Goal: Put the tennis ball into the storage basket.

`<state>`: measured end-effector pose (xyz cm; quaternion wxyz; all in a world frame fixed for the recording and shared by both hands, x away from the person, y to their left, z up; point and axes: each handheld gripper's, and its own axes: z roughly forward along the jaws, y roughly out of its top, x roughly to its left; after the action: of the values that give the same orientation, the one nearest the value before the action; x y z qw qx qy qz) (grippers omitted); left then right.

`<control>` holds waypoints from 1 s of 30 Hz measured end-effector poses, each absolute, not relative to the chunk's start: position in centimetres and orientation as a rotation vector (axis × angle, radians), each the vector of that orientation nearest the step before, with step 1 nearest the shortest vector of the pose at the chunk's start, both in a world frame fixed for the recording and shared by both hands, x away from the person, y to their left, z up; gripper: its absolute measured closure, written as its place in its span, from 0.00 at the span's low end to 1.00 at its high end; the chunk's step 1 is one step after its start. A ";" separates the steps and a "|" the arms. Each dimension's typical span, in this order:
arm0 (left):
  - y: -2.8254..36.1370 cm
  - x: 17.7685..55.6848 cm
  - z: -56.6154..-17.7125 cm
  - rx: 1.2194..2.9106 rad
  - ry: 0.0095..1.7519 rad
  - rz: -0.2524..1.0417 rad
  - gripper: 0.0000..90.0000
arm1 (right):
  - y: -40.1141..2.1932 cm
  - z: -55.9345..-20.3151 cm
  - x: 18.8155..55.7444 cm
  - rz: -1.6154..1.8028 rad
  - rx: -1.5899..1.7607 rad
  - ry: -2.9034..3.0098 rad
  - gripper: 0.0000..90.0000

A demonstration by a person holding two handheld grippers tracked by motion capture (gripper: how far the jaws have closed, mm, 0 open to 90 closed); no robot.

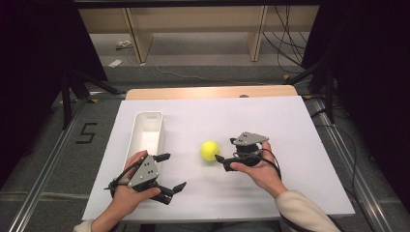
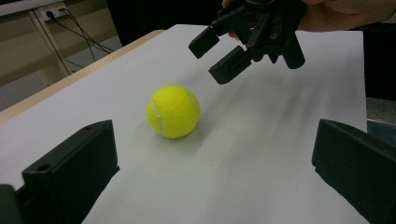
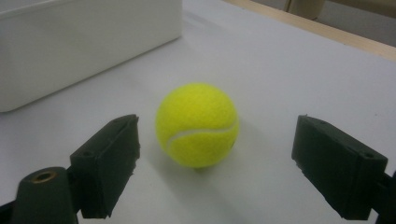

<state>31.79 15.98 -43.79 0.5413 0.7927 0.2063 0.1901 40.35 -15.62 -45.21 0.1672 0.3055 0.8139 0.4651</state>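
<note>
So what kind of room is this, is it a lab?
Probably a lab or recording room. The table has a plain white top with just a tennis ball and a white bin. Tripod legs stand beside it and loose cables run over the floor.

Tennis ball (image 1: 210, 150) sits mid-table on the white sheet (image 1: 290, 125). Right gripper (image 1: 223, 155) is just right of it, jaws spread, tips pointing left at the ball, not clearly touching. Left gripper (image 1: 171, 171) is at the near left, jaws wide apart, holding nothing. White bin (image 1: 137, 133) lies lengthwise at left, its near end just beside the left gripper.
</note>
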 end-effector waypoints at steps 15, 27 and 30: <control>16.0 31.8 -43.8 1.887 0.486 0.449 0.00 | -13.6 -46.2 41.6 1.302 0.884 2.353 0.17; 16.0 31.8 -43.8 1.887 0.483 0.446 0.00 | -12.0 -47.2 42.6 1.263 0.887 2.388 0.17; 16.0 31.8 -43.8 1.887 0.483 0.446 0.00 | -11.7 -47.5 42.9 1.254 0.889 2.392 0.17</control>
<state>31.76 15.98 -43.79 0.5410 0.7942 0.2035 0.1876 42.85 -11.71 -47.51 0.1485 0.3093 0.8319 0.4361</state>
